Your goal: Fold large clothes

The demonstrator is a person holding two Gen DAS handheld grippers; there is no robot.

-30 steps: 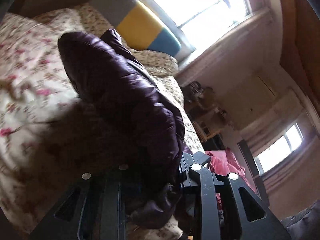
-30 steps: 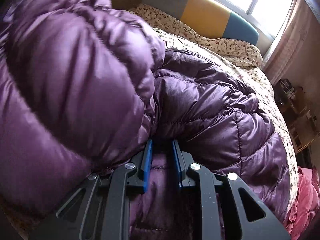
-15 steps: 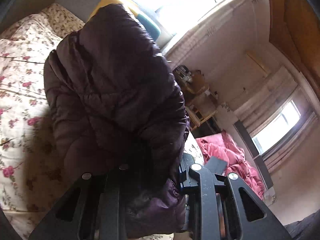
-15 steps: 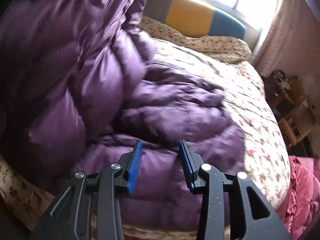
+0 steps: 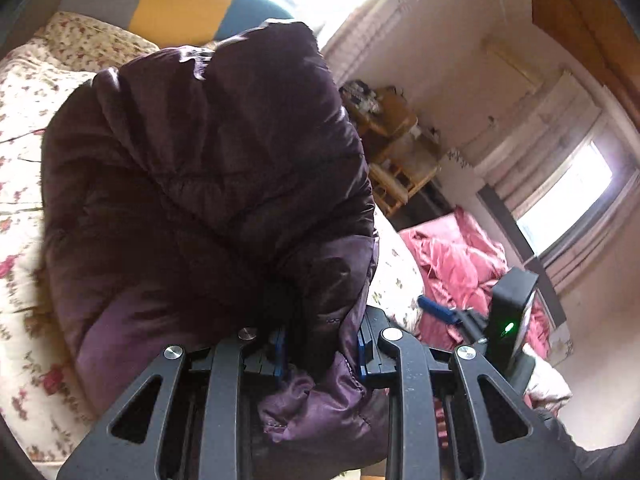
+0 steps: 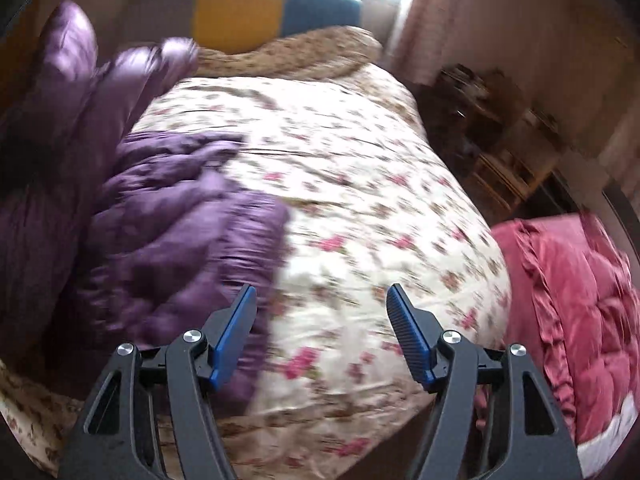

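A dark purple puffer jacket [image 5: 208,184] hangs in a bunch in front of the left wrist camera, with my left gripper [image 5: 320,354] shut on a fold of it. Seen from the right wrist, that jacket [image 6: 168,216] lies heaped on the left of the floral bed [image 6: 360,184], one part lifted at the far left. My right gripper [image 6: 322,312] hovers above the bedspread, its jaws opening with nothing between them. It also shows at the right of the left wrist view as a black gripper [image 5: 452,314] with a green light.
A pink quilted blanket [image 6: 580,312] lies beside the bed on the right. A yellow, blue and grey headboard [image 6: 256,12] stands at the far end under a bright window. Wooden shelves [image 6: 500,160] with clutter stand against the right wall.
My right gripper let go of the jacket, opened wide and pulled back to the right over the bedspread. My left gripper carried its jacket fold sideways, so the bunch now hides more of the bed.
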